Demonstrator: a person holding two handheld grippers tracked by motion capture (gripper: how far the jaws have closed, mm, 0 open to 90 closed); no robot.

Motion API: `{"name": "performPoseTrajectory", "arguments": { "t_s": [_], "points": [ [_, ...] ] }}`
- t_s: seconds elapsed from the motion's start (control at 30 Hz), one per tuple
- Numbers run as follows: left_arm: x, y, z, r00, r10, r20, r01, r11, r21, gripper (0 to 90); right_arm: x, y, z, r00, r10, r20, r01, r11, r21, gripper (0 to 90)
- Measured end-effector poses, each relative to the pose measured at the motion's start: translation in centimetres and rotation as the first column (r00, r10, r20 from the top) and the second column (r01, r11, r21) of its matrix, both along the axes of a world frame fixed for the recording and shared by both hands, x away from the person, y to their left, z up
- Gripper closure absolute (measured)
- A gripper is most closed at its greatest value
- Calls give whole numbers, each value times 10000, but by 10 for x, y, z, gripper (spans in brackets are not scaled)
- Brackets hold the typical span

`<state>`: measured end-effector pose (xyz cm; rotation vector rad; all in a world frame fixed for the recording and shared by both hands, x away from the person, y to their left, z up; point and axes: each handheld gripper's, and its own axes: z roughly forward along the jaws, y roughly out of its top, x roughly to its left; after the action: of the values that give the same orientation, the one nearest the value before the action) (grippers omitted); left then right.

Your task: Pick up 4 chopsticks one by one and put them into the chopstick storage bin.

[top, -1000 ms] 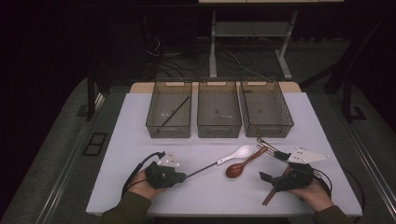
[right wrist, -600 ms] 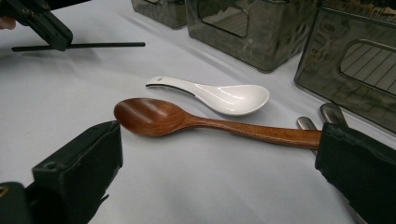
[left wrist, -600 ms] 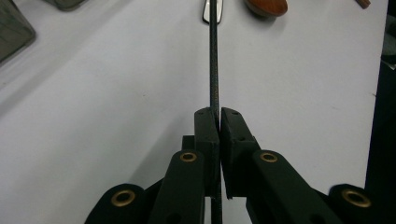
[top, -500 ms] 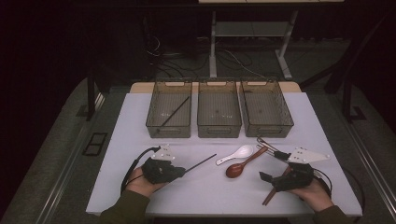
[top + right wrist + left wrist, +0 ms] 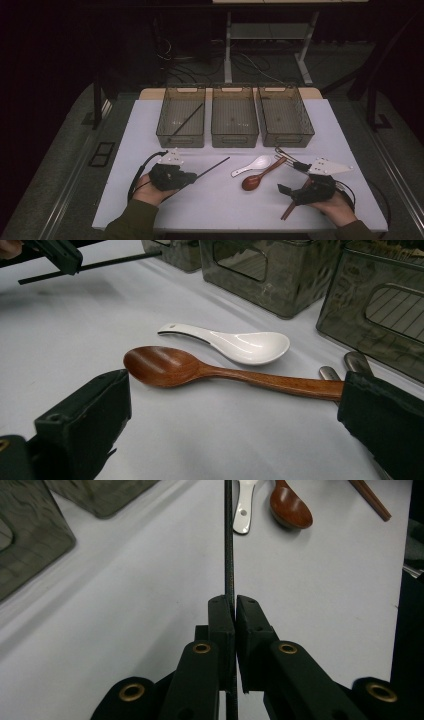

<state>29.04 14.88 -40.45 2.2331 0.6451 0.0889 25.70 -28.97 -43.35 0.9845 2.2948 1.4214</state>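
My left gripper (image 5: 192, 177) is shut on a thin black chopstick (image 5: 212, 167), which points right and away towards the bins. In the left gripper view the jaws (image 5: 234, 606) pinch that chopstick (image 5: 229, 540) near one end. My right gripper (image 5: 292, 178) stands open at the front right. In the right gripper view its jaws (image 5: 230, 415) frame a wooden spoon (image 5: 165, 365) and a white ceramic spoon (image 5: 240, 344), with nothing between the pads. Both spoons (image 5: 251, 181) (image 5: 252, 165) lie on the white table between the two hands.
Three clear bins stand in a row at the back: left (image 5: 162, 122), middle (image 5: 234, 137), right (image 5: 307, 125). The left one holds a black chopstick (image 5: 189, 119). Metal cutlery (image 5: 285, 154) lies by the right bin. Brown chopsticks (image 5: 290, 207) lie under the right hand.
The left gripper has drawn the black chopstick a little to the left, away from the spoons, and its far tip now sits higher in the picture. The right hand has not moved.
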Motion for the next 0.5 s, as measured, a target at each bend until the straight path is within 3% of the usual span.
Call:
{"name": "performPoseTrajectory", "arguments": {
  "t_s": [0.3,0.5],
  "points": [
    [7,1,8,9996,294,41,-293,9995,-121,859,1,0,0,10000,7,63,-7,10000,-34,9],
    [15,0,10,9992,405,-34,-405,9992,19,859,0,0,0,10000,-39,60,39,10000,2,10]
  ]
}}
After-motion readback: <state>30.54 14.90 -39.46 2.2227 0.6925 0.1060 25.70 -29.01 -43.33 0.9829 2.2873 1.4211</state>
